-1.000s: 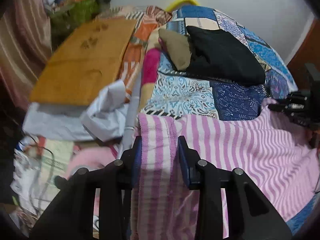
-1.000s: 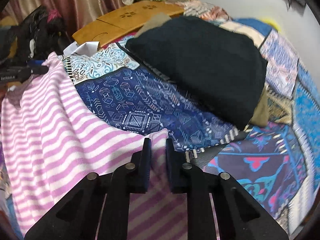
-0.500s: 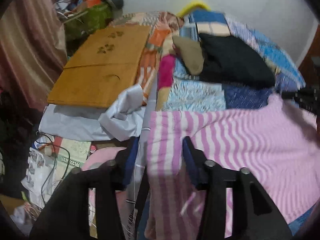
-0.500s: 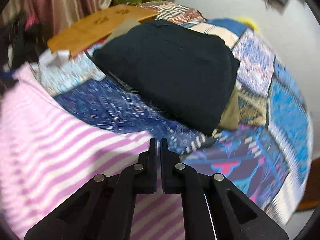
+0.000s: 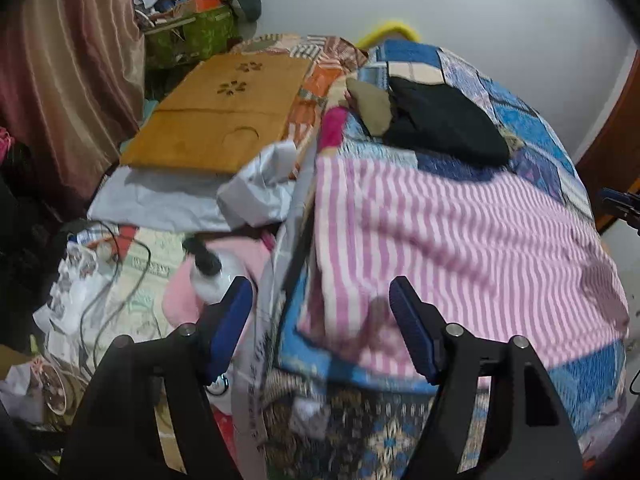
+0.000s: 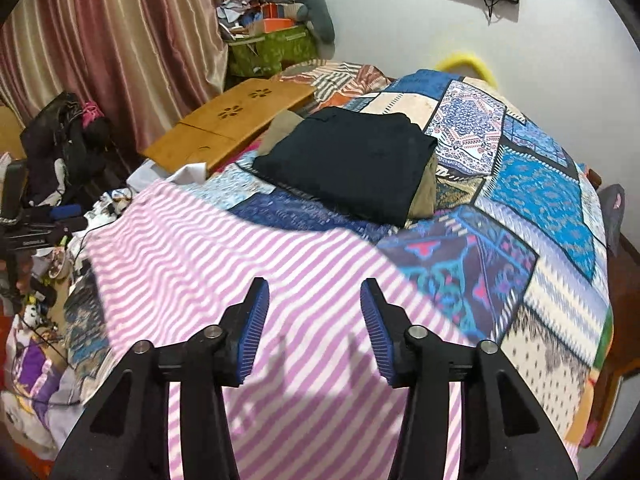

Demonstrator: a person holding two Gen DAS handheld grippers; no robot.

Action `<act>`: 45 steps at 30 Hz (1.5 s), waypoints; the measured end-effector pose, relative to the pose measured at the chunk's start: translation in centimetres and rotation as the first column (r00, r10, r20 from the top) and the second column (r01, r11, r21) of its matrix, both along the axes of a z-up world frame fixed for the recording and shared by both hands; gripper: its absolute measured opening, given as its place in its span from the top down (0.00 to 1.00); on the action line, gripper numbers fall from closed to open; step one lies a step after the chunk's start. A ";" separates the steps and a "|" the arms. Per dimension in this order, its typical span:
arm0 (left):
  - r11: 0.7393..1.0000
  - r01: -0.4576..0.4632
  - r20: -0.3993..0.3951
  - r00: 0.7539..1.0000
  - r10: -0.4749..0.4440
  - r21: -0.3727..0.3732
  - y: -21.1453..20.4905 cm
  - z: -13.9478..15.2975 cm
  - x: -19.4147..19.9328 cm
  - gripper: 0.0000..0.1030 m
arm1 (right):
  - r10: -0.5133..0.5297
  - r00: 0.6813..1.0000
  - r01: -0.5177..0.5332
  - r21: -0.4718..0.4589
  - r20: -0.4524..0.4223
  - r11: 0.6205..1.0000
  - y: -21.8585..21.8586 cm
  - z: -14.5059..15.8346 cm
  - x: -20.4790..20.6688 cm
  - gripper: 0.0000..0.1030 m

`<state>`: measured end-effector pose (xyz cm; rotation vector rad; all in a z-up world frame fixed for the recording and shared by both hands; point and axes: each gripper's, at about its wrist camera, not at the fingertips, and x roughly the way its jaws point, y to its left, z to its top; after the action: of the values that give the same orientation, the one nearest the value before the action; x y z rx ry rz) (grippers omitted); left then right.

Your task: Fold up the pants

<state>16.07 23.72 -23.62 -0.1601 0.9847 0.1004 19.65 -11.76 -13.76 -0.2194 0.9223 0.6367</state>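
The pink and white striped pants (image 5: 460, 240) lie spread flat on the patchwork bed cover (image 5: 532, 132), reaching the bed's near edge. They also show in the right wrist view (image 6: 248, 280). My left gripper (image 5: 320, 312) is open and empty, held above the pants' left near corner. My right gripper (image 6: 314, 312) is open and empty, held above the pants' right part. The right gripper's tip shows at the far right edge of the left wrist view (image 5: 622, 204).
A folded black garment (image 6: 352, 164) on a khaki one (image 6: 426, 196) lies on the bed behind the pants. A wooden lap table (image 5: 224, 116) and white cloth (image 5: 208, 200) sit left of the bed. Floor clutter with cables (image 5: 104, 272) and a curtain (image 6: 100, 40) are at left.
Both grippers have let go of the striped pants and opened wide. Both have pulled back and up. The pants now lie flat on the bed.
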 end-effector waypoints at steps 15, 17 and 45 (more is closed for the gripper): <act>1.000 0.015 -0.007 1.000 -0.015 0.020 -2.7 -3.7 -0.4 0.69 | -0.059 0.989 0.059 -0.006 -0.133 0.998 -1.5 -5.3 -7.1 0.57; 0.999 0.021 0.006 1.000 -0.021 0.038 -2.4 -3.5 -0.6 0.71 | -0.066 0.987 0.066 -0.002 -0.148 0.998 -1.7 -5.8 -7.2 0.57; 0.975 0.214 -0.061 0.976 -0.211 0.050 -8.7 -4.6 2.4 0.61 | -0.150 0.979 0.149 -0.014 -0.138 0.989 -4.2 -5.8 -7.6 0.57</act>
<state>18.49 15.01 -28.24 0.0006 1.0473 -0.0646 12.01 -15.98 -19.51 -0.1087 1.0630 0.5157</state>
